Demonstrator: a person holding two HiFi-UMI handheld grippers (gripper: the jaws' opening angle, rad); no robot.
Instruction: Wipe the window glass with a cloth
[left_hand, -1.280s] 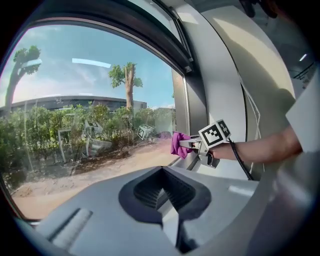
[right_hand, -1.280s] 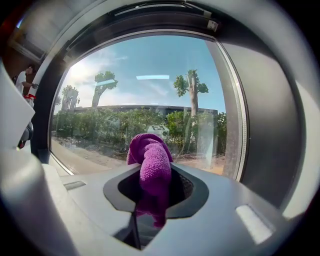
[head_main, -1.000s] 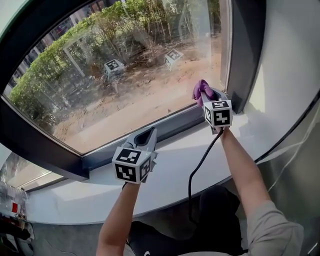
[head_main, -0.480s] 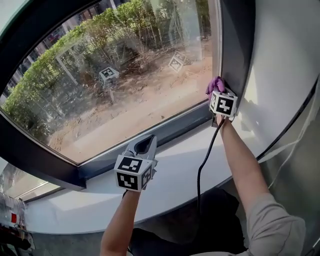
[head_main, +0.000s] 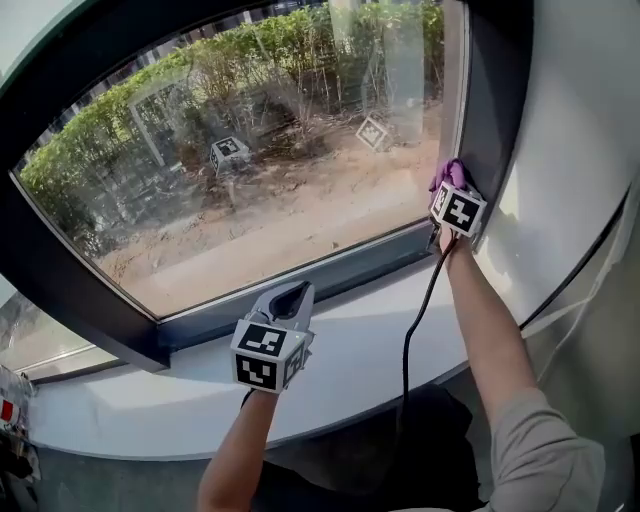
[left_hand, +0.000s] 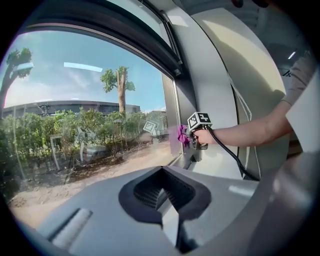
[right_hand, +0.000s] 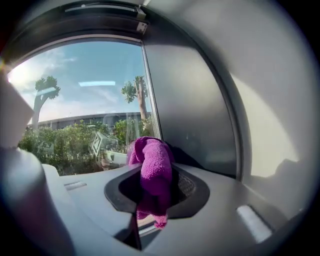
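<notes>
The window glass (head_main: 280, 170) fills the upper left of the head view, with shrubs and bare ground outside. A purple cloth (head_main: 452, 174) is pinched in my right gripper (head_main: 450, 186), which is shut on it at the pane's lower right corner, against the dark frame. In the right gripper view the cloth (right_hand: 152, 167) bulges up out of the jaws, with the glass (right_hand: 85, 115) just beyond. My left gripper (head_main: 296, 293) is shut and holds nothing; it hovers low over the sill, pointing at the glass. From the left gripper view the cloth (left_hand: 181, 135) shows far to the right.
A white sill (head_main: 350, 335) runs below the dark window frame (head_main: 490, 100). The white wall (head_main: 580, 150) closes in on the right. A black cable (head_main: 412, 330) hangs from the right gripper. Both marker cubes are mirrored in the pane.
My right gripper has carried the cloth to the right and slightly up, from the lower pane into the corner by the frame. The left gripper has stayed over the sill.
</notes>
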